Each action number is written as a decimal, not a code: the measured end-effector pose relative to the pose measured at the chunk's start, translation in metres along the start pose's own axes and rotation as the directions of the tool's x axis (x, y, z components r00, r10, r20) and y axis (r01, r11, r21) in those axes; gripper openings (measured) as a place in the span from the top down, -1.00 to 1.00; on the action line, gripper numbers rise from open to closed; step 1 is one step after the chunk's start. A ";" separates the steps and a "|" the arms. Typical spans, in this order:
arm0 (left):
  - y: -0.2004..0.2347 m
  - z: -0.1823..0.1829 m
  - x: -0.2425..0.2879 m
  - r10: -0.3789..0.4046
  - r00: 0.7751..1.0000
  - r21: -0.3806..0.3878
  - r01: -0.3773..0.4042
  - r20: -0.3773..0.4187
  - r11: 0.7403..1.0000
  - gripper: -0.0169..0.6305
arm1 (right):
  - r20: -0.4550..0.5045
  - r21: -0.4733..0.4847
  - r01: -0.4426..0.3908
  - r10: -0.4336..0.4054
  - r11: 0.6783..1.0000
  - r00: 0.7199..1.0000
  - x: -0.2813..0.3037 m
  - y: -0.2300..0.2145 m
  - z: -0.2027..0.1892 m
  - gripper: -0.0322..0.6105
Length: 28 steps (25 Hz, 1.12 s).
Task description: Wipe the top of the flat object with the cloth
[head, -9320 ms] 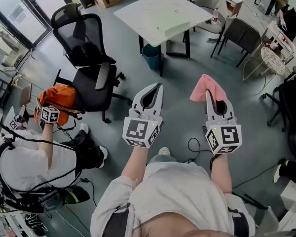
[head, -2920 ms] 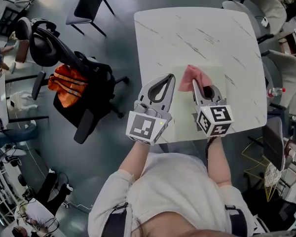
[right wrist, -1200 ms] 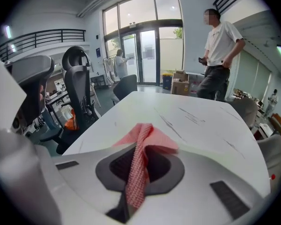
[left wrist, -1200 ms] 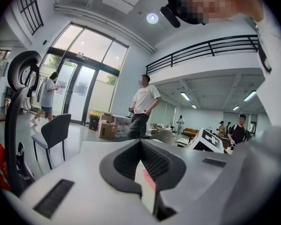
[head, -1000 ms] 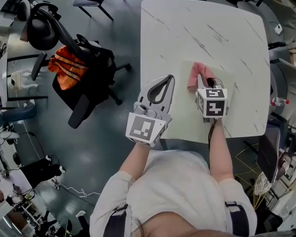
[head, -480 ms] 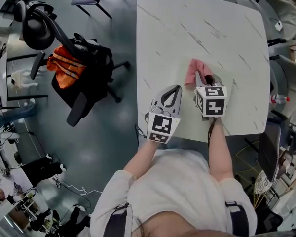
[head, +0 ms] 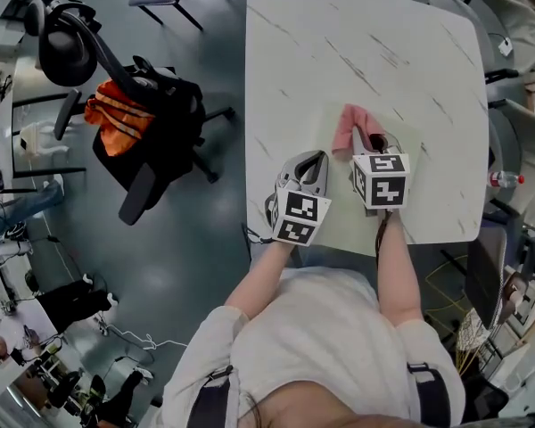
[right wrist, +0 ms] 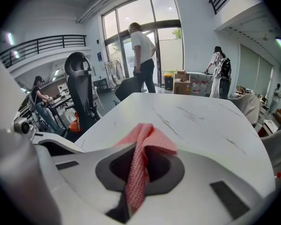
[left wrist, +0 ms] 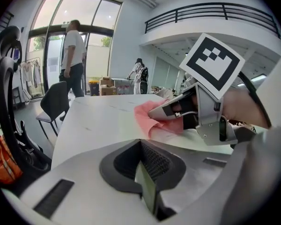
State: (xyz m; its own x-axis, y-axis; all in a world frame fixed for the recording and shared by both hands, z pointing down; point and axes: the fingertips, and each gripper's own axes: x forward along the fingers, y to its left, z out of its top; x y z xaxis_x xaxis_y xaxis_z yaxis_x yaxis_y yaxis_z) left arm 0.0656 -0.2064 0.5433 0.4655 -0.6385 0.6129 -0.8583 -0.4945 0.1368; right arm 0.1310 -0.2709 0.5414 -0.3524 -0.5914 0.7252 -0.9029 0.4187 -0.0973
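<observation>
Mat (head: 339, 210), pale green and flat, lies on the near half of the white, grey-veined counter (head: 294, 52), with its near edge close to the counter's near edge. Well to the left of the counter stands a black office chair (head: 152, 105) with an orange vest (head: 116, 119) draped on it. The left tongs (head: 314, 159) sit at the mat's left edge. In the left gripper view they (left wrist: 141, 146) are narrowed onto a thin pale-green edge, which looks to be the mat's rim held between the jaws. Just right of them, on the far part of the mat, the pink cloth (head: 346, 127) is bunched, and its loose end rests on the mat's surface. The right tongs (head: 366, 143) point away from the person and are clamped on the cloth. The right gripper view shows a twisted strip of the woven fabric (right wrist: 140, 172) pinched between the jaws, with the rest fanning out past the tips. Beyond the counter's right edge there is a small bottle (head: 495, 183).
</observation>
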 end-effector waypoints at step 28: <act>0.001 0.000 0.000 0.009 1.000 -0.025 -0.009 0.007 1.000 0.91 | -0.064 0.162 0.153 -0.144 0.975 0.987 -0.048 -0.106 -0.046 0.80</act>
State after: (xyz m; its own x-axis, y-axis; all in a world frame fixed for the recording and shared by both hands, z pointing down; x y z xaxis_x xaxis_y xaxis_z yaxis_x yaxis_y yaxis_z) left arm 0.0644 -0.2073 0.5433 0.4589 -0.6470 0.6089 -0.8677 -0.4737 0.1506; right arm 0.2549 -0.2551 0.5486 -0.2021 -0.6003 0.7738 -0.9740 0.2058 -0.0947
